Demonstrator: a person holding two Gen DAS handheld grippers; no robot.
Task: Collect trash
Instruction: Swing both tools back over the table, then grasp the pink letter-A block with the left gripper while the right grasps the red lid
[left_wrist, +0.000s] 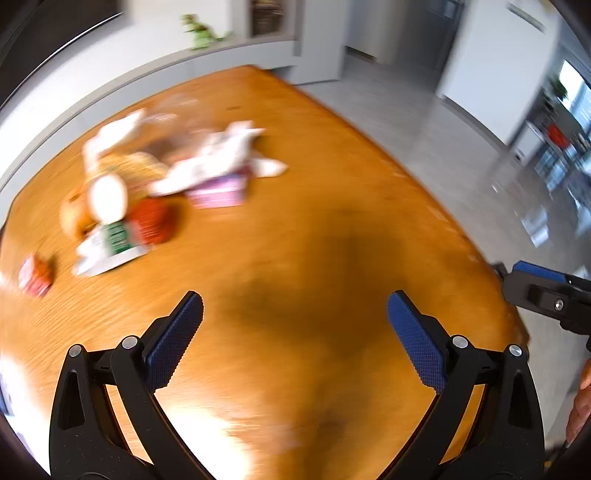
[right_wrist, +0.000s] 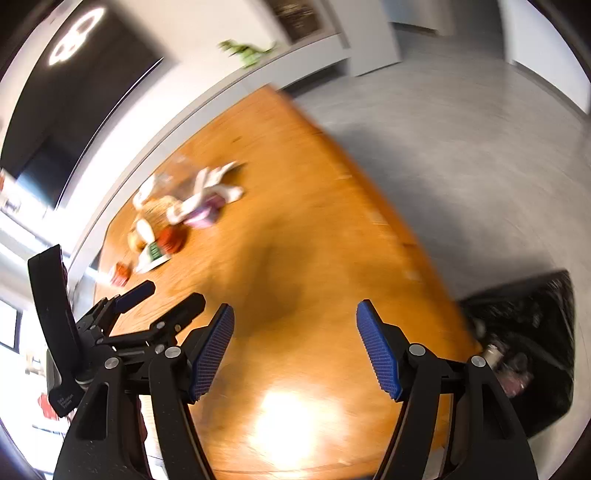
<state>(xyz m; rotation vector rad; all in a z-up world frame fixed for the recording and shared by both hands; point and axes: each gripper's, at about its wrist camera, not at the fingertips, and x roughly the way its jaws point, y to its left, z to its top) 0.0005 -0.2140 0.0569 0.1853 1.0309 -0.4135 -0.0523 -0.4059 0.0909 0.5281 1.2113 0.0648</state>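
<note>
The whole view is smeared by motion. The left hand-held gripper (left_wrist: 295, 325) hangs over the orange-brown wooden worktop (left_wrist: 332, 192), its blue-padded jaws standing wide apart with only bare wood and a dark shadow between them. Well beyond the gripper, toward the worktop's far left side, lies a loose heap of trash (left_wrist: 159, 177): crumpled white paper (left_wrist: 221, 155) on top of a pink box (left_wrist: 218, 192), a red round piece (left_wrist: 151, 221) touching a green-and-white wrapper (left_wrist: 110, 247), and pale rounded items too blurred to name. A small red-and-white packet (left_wrist: 35, 277) lies apart from the heap, nearer the worktop's left edge. The right hand-held gripper (left_wrist: 546, 288) shows partly past the worktop's right edge. A green toy dinosaur (left_wrist: 199, 31) stands on a ledge behind the worktop.
</note>
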